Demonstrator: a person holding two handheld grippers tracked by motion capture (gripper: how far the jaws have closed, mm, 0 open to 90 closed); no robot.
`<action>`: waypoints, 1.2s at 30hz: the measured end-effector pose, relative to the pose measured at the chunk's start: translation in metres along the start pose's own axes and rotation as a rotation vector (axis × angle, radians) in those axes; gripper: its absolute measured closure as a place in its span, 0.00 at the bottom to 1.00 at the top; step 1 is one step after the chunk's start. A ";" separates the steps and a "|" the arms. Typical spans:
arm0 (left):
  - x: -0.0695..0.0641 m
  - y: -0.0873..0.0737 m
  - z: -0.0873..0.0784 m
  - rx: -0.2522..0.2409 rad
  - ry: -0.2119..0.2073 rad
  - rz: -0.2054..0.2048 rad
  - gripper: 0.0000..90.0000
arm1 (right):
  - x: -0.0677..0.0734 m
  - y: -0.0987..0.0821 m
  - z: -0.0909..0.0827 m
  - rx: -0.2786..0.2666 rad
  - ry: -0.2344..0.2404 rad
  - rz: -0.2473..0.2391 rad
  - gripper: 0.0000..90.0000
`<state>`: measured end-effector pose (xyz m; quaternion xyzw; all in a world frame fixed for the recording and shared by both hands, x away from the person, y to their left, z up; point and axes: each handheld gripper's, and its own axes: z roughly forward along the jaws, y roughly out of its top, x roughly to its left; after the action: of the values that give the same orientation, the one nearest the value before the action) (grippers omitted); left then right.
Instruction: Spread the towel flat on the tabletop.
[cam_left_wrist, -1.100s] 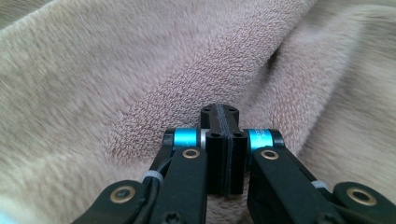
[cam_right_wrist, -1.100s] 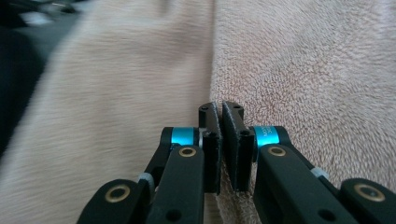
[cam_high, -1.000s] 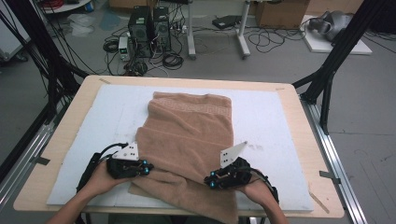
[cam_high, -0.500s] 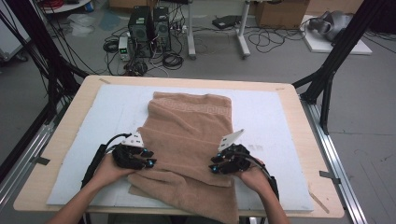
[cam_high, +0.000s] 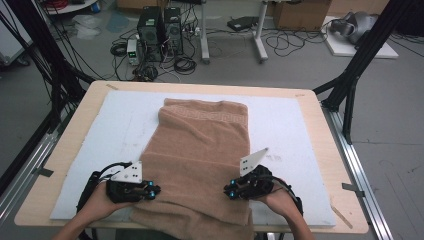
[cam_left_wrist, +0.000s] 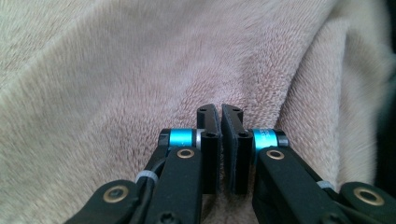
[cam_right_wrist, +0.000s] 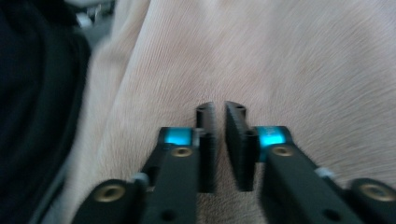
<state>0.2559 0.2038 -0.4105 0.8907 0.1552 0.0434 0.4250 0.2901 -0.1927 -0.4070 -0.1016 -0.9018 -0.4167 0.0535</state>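
The towel (cam_high: 202, 160) lies lengthwise on the white mat (cam_high: 285, 125), its near end hanging over the table's near edge. The left gripper (cam_high: 150, 191) and right gripper (cam_high: 232, 191) sit at its near side edges, jaws nearly closed with no cloth visibly pinched.

Towel (cam_high: 200, 160) near end cut off by bottom edge

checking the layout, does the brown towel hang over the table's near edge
Yes, in the high view the towel spills past the near edge of the table, between the person's two hands.
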 end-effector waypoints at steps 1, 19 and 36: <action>0.003 0.002 -0.001 -0.018 0.018 -0.005 0.91 | -0.003 0.002 -0.005 -0.024 -0.037 0.007 0.77; 0.021 -0.002 0.030 0.095 0.059 -0.017 0.96 | -0.026 -0.010 0.021 0.101 -0.181 0.044 0.90; 0.055 0.002 0.031 0.014 0.219 -0.149 0.66 | -0.048 -0.018 -0.006 -0.061 -0.301 0.203 0.63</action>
<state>0.3146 0.1970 -0.4313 0.8697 0.2666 0.1076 0.4013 0.3325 -0.2156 -0.4251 -0.2550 -0.8716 -0.4163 -0.0435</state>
